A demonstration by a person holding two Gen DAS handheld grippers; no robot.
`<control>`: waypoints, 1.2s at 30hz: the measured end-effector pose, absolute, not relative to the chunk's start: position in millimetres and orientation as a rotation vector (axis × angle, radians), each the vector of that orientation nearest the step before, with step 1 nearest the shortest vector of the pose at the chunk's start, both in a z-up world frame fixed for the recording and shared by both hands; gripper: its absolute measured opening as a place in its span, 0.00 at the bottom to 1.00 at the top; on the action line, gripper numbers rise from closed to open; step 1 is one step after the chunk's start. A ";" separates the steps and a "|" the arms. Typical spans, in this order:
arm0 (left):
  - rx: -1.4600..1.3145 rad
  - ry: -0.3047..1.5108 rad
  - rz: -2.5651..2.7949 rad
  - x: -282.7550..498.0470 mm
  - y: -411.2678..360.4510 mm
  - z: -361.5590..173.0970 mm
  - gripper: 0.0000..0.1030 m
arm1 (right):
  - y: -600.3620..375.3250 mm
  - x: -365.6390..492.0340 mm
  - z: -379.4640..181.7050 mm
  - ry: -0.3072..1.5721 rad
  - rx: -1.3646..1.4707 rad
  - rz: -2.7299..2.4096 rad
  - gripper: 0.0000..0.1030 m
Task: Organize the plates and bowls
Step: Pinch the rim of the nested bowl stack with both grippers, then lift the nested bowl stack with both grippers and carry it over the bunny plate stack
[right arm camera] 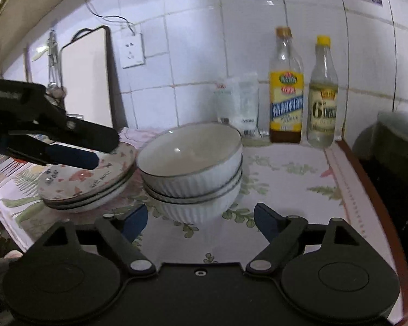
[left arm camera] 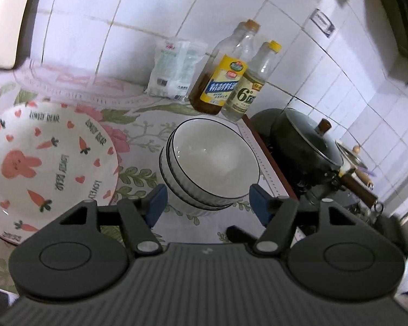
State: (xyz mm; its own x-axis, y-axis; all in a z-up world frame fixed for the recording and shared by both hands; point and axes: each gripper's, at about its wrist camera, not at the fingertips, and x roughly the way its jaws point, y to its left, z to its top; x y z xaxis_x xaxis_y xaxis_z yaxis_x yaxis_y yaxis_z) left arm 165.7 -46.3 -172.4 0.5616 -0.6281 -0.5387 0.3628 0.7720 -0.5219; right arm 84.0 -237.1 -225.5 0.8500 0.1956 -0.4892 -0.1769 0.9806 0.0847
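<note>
Right claw [right arm camera: 201, 222]: blue pads set wide apart, nothing between them, low over the tabletop [right arm camera: 285, 190] just short of the bowls
Left claw [left arm camera: 208, 206]: pads also apart and holding nothing; the near wall of the bowl stack shows in the gap but neither pad touches it; in the right wrist view it reaches in above the plates
Stack of ribbed white bowls [right arm camera: 193, 174]: three or so nested, dark line round each rim, standing on the flowered cloth in the middle of the tabletop, just beside the plates
How the bowls will handle: glazed ceramic by the look, so stiff, slick, fairly heavy as a stack and likely to chip if knocked; the nested ones could slide on each other if tilted
Where to take hold: I would pinch the top bowl's rim, one pad inside and one on the ribbed wall, which should give some bite
Stack of rabbit-and-carrot plates [left arm camera: 40, 163]: to the left of the bowls, shallow and broad; the thin rim is the only purchase, and the glaze looks slippery
Farther back: salt bag [right arm camera: 238, 103], cooking wine bottle [right arm camera: 285, 95] and vinegar bottle [right arm camera: 322, 95] against the tiled wall, well clear of the stacks
Off the right edge: lidded wok [left arm camera: 307, 141], lower than the tabletop
</note>
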 end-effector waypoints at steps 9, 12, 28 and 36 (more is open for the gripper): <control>-0.479 0.898 -0.524 201.3 -52.2 -197.9 0.68 | -233.2 120.3 -250.6 0.556 -0.023 0.263 0.86; -0.499 0.920 -0.505 210.7 -54.8 -206.0 0.68 | -227.5 128.2 -254.1 0.551 -0.077 0.297 0.86; -0.487 1.028 -0.402 236.6 -80.6 -224.7 0.47 | -218.6 161.9 -261.4 0.608 -0.119 0.358 0.95; -0.507 0.948 -0.310 243.4 -79.2 -225.8 0.37 | -220.5 183.6 -262.4 0.660 -0.113 0.396 0.96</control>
State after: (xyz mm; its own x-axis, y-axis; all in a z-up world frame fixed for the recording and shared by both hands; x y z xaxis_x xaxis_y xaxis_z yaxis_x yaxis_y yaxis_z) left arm 243.4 -79.2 -225.8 0.5527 -0.4653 -0.6914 0.0328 0.8411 -0.5398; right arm 183.6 -220.5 -262.4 0.7185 0.3214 -0.6168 -0.3923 0.9196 0.0221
